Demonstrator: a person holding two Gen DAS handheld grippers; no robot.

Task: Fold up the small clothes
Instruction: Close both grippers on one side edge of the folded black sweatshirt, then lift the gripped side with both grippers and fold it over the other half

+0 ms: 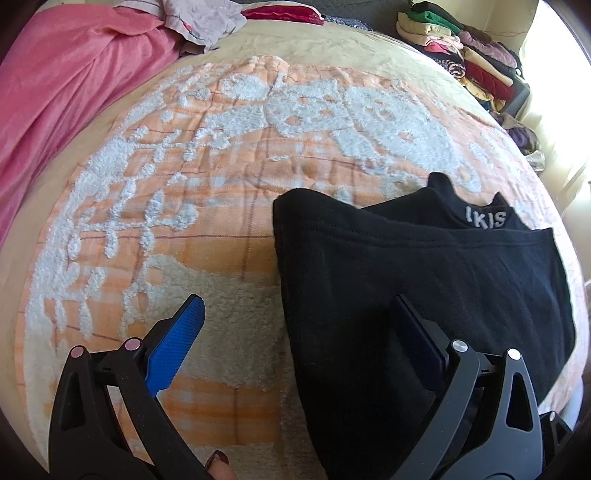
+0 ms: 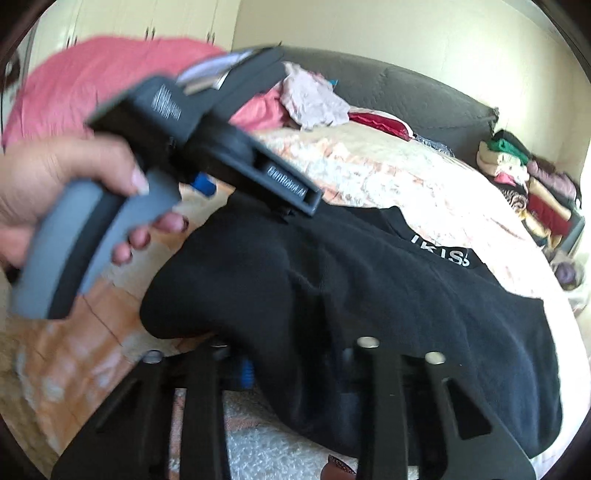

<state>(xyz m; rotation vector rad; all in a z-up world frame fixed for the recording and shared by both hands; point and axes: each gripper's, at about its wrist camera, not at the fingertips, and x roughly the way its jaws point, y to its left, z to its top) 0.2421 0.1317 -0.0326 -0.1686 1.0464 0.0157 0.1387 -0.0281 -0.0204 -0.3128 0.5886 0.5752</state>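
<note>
A black garment [image 1: 424, 280] with a grey-lettered waistband [image 1: 484, 218] lies partly folded on the orange and white blanket [image 1: 221, 166]. My left gripper [image 1: 299, 325] hangs open over the garment's left edge. Its blue left pad [image 1: 177, 343] is above the blanket and its right finger [image 1: 417, 332] is above the black cloth, with nothing pinched. In the right wrist view the black garment [image 2: 369, 295] bunches up over my right gripper [image 2: 291, 373], hiding the fingertips. The jaws stand narrow, shut on the near edge of the cloth. A hand [image 2: 55, 184] holds the left gripper's handle at the upper left.
A pink cover [image 1: 55, 92] lies along the bed's left side. At the head of the bed are a crumpled pale garment [image 1: 199, 22] and a red item [image 1: 284, 14]. A stack of folded clothes [image 1: 472, 55] sits at the far right. A grey headboard [image 2: 406, 96] stands behind.
</note>
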